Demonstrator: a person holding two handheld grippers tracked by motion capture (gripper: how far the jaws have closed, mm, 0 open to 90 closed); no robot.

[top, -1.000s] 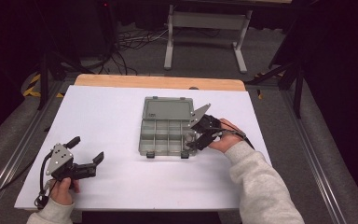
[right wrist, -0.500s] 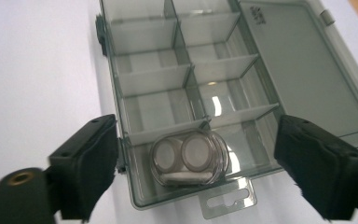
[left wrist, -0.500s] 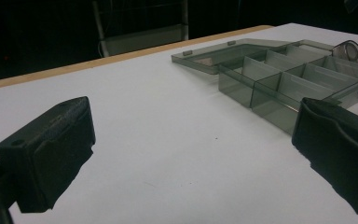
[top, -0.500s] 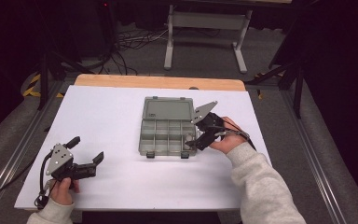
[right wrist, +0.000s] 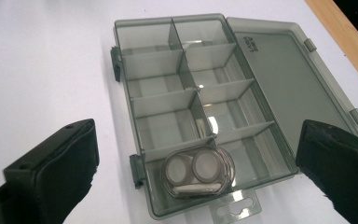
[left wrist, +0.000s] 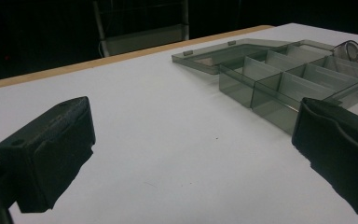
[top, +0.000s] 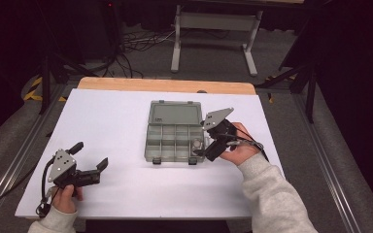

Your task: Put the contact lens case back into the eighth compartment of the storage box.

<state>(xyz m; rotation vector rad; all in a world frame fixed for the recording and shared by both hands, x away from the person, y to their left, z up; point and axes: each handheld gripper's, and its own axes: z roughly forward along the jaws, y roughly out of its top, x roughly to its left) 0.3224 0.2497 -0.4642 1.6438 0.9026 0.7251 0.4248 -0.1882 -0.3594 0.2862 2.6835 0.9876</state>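
Smoky grey see-through box (right wrist: 223, 93), black tongs (right wrist: 196, 177), white table (top: 116, 116), perhaps clear case (right wrist: 198, 173).

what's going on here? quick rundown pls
A person works at a white table with a gripper in each hand. An open grey compartment box, lid folded flat, lies mid-table. A small clear case sits in the corner compartment nearest the right gripper. That gripper's jaws have just been opening and now stand wide, with nothing pressed between them, so the case looks freshly dropped in. The left gripper rests open near the table's front left, off the box.
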